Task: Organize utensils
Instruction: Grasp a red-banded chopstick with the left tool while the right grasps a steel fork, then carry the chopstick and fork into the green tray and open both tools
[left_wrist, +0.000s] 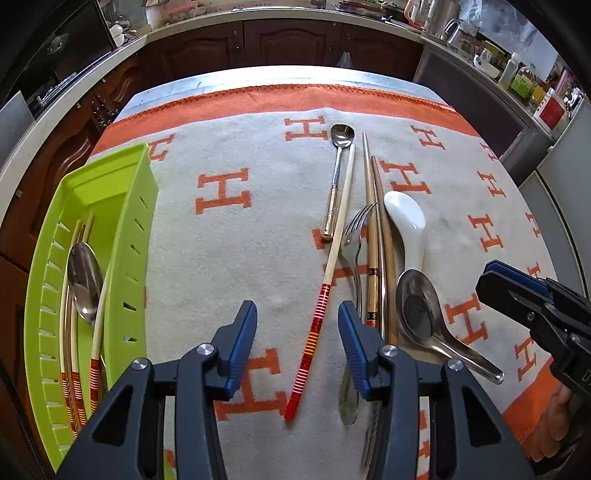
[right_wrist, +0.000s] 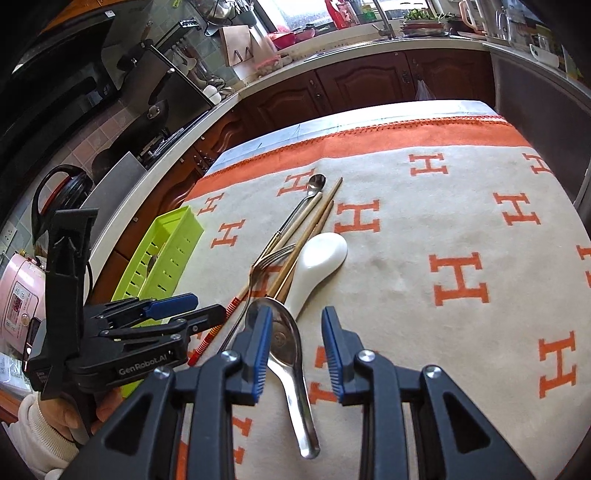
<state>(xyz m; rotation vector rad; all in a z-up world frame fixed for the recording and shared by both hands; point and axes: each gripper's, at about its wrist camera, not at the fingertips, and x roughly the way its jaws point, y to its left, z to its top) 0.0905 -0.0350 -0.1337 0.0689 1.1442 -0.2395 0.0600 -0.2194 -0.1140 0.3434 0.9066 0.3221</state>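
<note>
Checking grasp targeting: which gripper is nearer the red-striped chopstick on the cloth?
Left. The left gripper straddles the red-striped chopstick, jaws open on either side of its striped end, not touching. The right gripper sits off to the side, open over the steel soup spoon.

Lime-green tray, orange-lettered cloth

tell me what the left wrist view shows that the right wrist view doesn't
Only the left wrist view looks into the green tray, showing a spoon and striped chopsticks already inside. Only the right wrist view shows the pink cooker and the sleeve behind the left gripper. Both show the white spoon, the fork, the steel soup spoon and the red-striped chopstick on the H-patterned cloth.
</note>
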